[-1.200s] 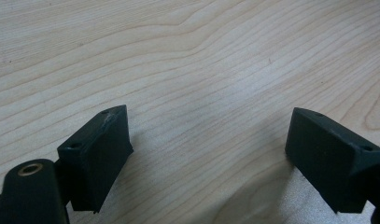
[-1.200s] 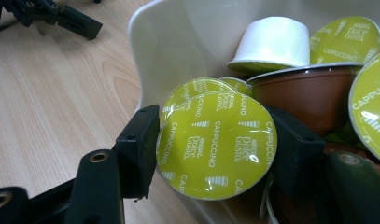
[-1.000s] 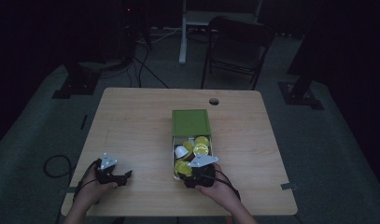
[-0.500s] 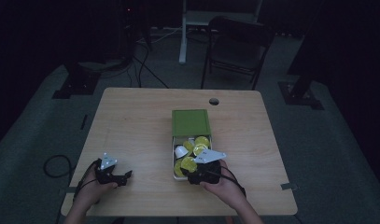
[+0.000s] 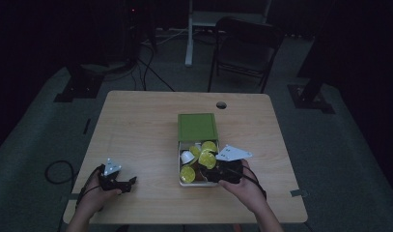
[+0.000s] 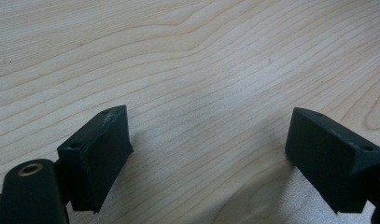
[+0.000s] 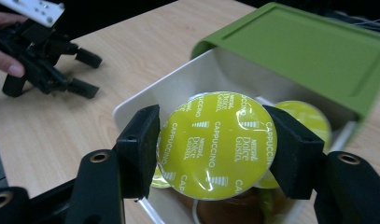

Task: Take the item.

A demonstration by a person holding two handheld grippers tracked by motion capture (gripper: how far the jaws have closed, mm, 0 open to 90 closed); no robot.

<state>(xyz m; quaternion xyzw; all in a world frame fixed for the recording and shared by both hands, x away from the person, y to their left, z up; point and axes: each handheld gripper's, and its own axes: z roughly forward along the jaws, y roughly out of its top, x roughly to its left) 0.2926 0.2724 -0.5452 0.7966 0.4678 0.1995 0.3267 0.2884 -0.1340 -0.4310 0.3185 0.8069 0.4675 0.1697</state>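
Since a second ago the right hand-held gripper (image 5: 214,170) has risen from the near end of the white box (image 5: 180,164) and now hangs over it, clamped on a yellow-green Dolce Gusto cappuccino capsule (image 7: 215,143); its two jaws press the capsule's rim from either side, foil lid facing the gripper's camera. Earlier the same hand-held gripper sat lower, down among the capsules. The left hand-held gripper (image 5: 120,181) has not shifted: it rests on the desk (image 5: 136,130) near the front left corner, well apart from the box, jaws standing wide with bare wood grain between them.

Around the lifted capsule, more yellow-lidded capsules (image 5: 187,174) lie loose in the box, along with one white capsule (image 5: 187,157) near the left wall. A green lid (image 5: 197,126) covers the far half of the box, slid back and partly overhanging the contents; in the right gripper view it rises just behind the held capsule. Box walls stand close on both sides of the jaws. Beyond the desk's far edge a dark chair (image 5: 242,48) stands on the floor, and a round cable hole (image 5: 221,105) marks the desk top.
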